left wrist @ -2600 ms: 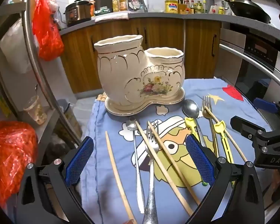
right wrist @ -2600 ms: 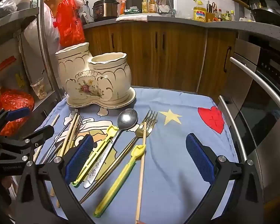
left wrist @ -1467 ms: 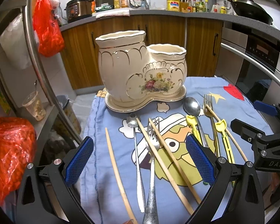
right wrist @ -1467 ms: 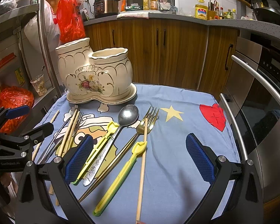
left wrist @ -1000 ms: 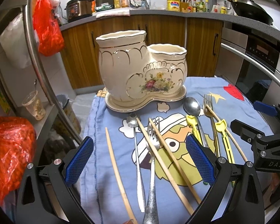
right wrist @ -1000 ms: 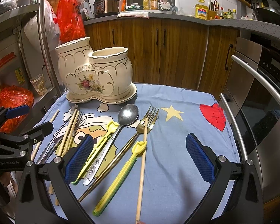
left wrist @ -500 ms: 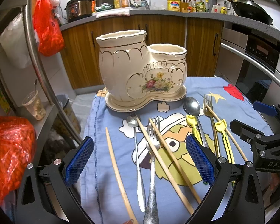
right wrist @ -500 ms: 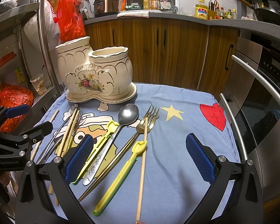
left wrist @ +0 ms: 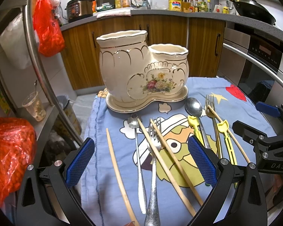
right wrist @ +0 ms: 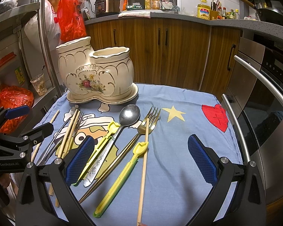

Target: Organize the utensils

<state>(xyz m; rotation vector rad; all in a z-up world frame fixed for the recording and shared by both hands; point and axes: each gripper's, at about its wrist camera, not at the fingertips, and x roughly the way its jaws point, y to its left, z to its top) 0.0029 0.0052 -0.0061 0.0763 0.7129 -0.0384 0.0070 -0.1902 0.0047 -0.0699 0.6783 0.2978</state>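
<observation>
A: How are the grippers sitting?
B: The left gripper [left wrist: 140, 157] is hovering low over the blue cloth [left wrist: 234, 105], jaws spread wide, gripping nothing. The right gripper [right wrist: 140, 157] is hovering beside it, equally spread and empty.
A: And the utensils?
B: They are lying loose on the cloth: silver fork [left wrist: 153, 162], spoon [right wrist: 129, 114], gold fork [right wrist: 149, 121], chopsticks [left wrist: 170, 162]. The ceramic holder [left wrist: 141, 71] is standing upright behind them.
</observation>
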